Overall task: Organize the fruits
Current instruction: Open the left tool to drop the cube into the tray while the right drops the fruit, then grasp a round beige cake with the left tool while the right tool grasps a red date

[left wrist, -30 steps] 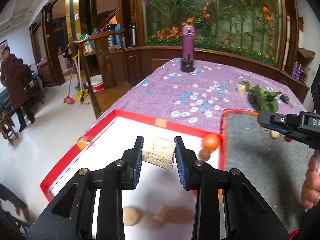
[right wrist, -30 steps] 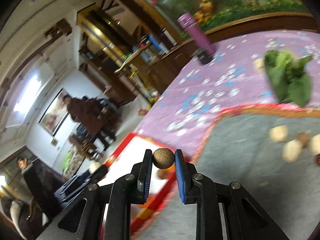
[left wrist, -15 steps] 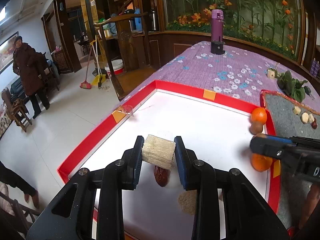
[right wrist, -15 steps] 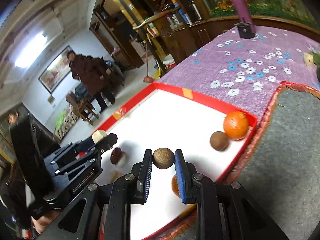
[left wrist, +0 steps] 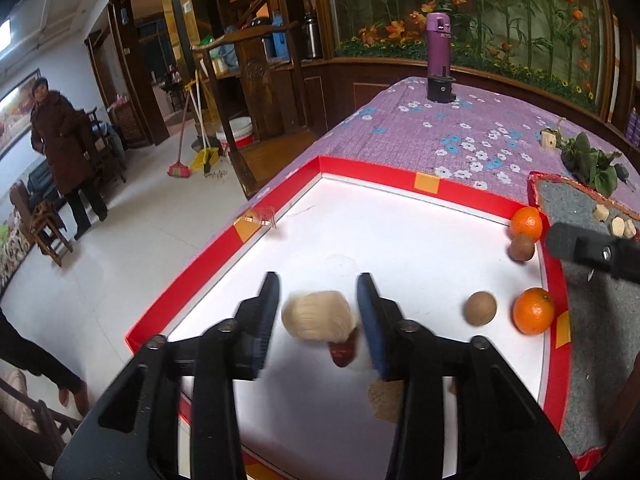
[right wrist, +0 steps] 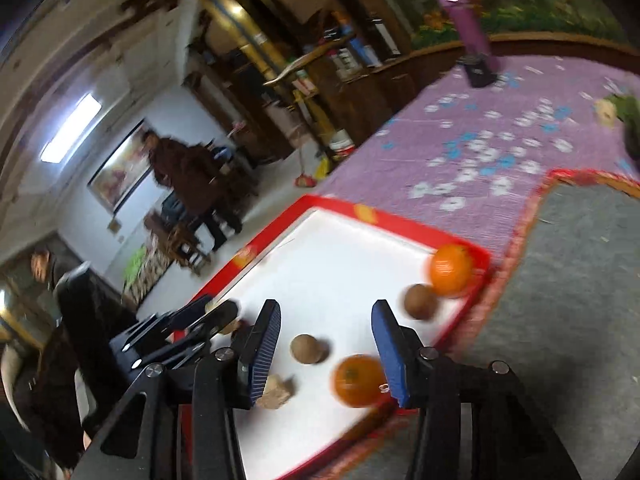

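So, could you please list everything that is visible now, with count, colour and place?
tray: one, red rim, white floor, on the table
oranges: two, orange, tray's right side
brown round fruits: two, beside the oranges
pale fibrous piece: one, cream, blurred, loose between the left jaws
dark red fruit: one, under it
grey mat: one, right of tray
purple flask: one, far end
left gripper: jaws opening
right gripper: jaws opening, nothing gripped
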Tool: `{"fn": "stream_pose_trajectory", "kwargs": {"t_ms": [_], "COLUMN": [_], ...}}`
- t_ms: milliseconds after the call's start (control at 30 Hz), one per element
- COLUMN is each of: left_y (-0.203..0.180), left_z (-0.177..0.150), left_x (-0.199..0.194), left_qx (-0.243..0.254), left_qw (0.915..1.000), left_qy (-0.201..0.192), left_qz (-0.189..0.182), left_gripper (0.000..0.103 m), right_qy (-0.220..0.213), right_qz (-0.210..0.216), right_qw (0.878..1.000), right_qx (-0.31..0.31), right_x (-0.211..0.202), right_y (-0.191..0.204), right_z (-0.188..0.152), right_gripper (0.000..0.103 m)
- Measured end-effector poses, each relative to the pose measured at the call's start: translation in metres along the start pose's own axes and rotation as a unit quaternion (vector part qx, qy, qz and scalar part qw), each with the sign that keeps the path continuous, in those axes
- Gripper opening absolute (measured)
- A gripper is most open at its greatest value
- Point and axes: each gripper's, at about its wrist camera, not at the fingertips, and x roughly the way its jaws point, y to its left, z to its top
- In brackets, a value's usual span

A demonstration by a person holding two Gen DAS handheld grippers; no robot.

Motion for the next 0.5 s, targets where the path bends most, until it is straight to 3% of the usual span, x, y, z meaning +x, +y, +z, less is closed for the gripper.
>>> {"fn": "stream_pose_trajectory", "kwargs": {"t_ms": [133, 300, 500], "left_y": [-0.018, -0.053, -0.114], "left_z": [0.006, 0.014, 0.015], "left_x": [-0.013, -0.028, -0.041], "left_qx": [0.022, 0.058, 0.123], "left_qw": [0.9995, 0.9969, 0.9858], "left_qy": [-0.022, -0.035, -0.034], "left_qz": [-0.003, -0.039, -0.109], "left_gripper": [0.057, 0.058, 0.058], "right_qy": [-0.014, -0.053, -0.097], "right_qz": [-0.015, -0.045, -0.138], "right_qw": [0.999, 0.996, 0.981], "right_qx": [0.031, 0.051, 0.096], "right_x": [-0.021, -0.078, -0.165], "right_y": [-0.022, -0.057, -0.131], "right_z": [0.004, 0.008, 0.003], "right_gripper": [0.045, 0.046, 0.046]}}
